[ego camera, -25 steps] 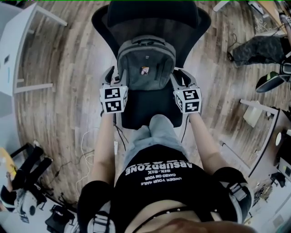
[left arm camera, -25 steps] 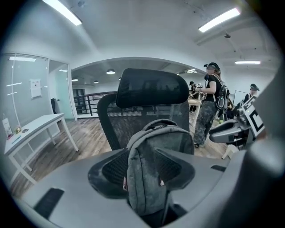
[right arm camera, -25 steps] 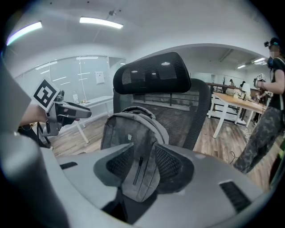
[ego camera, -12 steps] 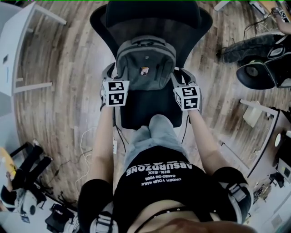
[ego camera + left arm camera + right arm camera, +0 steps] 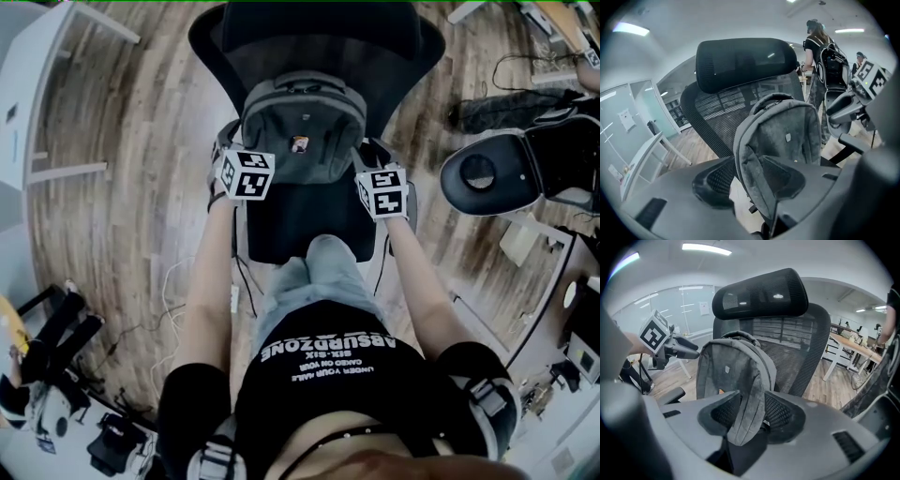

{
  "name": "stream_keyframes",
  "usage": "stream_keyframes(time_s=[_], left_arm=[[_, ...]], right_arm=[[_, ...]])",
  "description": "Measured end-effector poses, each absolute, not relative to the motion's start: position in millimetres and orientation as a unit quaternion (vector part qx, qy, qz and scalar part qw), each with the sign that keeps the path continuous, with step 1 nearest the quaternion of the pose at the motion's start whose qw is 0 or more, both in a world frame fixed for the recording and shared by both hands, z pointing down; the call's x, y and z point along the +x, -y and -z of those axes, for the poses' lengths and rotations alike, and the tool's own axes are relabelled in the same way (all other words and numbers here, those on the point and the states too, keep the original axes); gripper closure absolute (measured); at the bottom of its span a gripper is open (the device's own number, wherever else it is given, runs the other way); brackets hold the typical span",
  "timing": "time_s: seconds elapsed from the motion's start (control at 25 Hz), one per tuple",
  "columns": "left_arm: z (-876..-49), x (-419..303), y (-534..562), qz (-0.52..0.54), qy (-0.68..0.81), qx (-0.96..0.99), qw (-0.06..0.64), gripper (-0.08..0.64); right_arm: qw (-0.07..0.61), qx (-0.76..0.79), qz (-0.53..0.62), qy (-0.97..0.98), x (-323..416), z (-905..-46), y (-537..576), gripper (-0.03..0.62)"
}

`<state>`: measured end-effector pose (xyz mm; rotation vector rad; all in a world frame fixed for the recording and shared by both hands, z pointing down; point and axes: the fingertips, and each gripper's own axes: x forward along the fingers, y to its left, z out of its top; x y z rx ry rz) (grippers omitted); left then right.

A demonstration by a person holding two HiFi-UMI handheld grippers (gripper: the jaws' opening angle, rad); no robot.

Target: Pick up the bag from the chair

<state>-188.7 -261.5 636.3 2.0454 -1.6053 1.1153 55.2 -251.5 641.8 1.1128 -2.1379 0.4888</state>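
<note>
**Head view.** The grey bag stands upright on the seat of the black chair, leaning on the mesh backrest, with its long axis running 12 to 6 o'clock. The left gripper sits at the bag's 8 o'clock flank and the right gripper at its 4 o'clock, equally near. Both pairs of jaws stand spread, each with a side edge of the bag between them, unpinched. The right jaws have just been opening. The shirt reads "ABSURDZONE"; the bag's small front label is illegible.

I see a backpack of soft, matt grey cloth, a black mesh-backed office chair, and a wood-plank floor.
</note>
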Motion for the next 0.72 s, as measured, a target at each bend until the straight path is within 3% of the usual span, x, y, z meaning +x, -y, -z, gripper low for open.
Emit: stream_keyframes(time_s=[0.72], left_arm=[[-677.0, -193.5, 274.1, -0.432, 0.55, 0.69, 0.186, 0.383]], right_arm=[[0.401, 0.423, -0.203, 0.787, 58.4, -701.2, 275.3, 0.419]])
